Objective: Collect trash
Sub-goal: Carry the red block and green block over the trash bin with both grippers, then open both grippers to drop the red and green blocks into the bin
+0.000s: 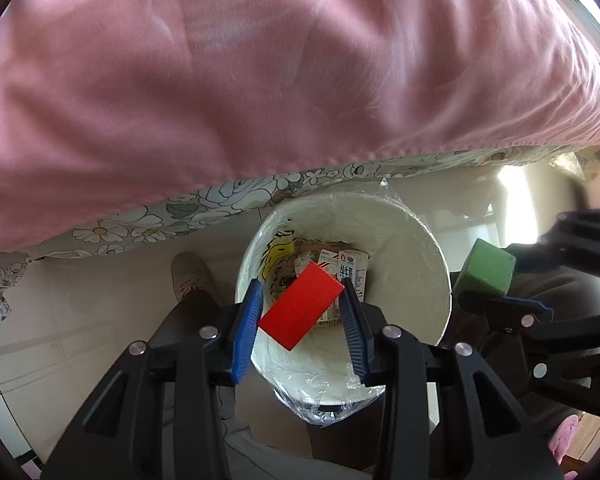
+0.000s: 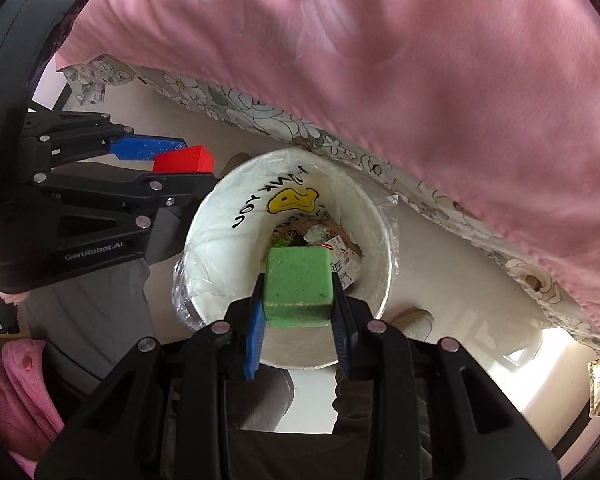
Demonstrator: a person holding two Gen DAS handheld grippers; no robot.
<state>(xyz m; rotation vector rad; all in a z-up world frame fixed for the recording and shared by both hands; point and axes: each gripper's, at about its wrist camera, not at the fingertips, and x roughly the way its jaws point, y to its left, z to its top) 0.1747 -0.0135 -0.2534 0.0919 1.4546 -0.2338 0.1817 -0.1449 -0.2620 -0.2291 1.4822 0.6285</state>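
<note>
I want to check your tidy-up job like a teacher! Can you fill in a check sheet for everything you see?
Surface: pale floor under the bin.
Job's things: white lined bin; red block and green block, both over its opening; milk carton and wrappers inside.
Clutter: nothing seen.
Grippers: left gripper around the red block, grip unclear; right gripper shut on the green block.
Cables: nothing seen.
Surroundings: pink blanket over a floral sheet.

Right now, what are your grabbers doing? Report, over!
Left gripper shut on red block, above white bin. Right gripper shut on green block, also above it. Nothing blocking the bin mouth.
</note>
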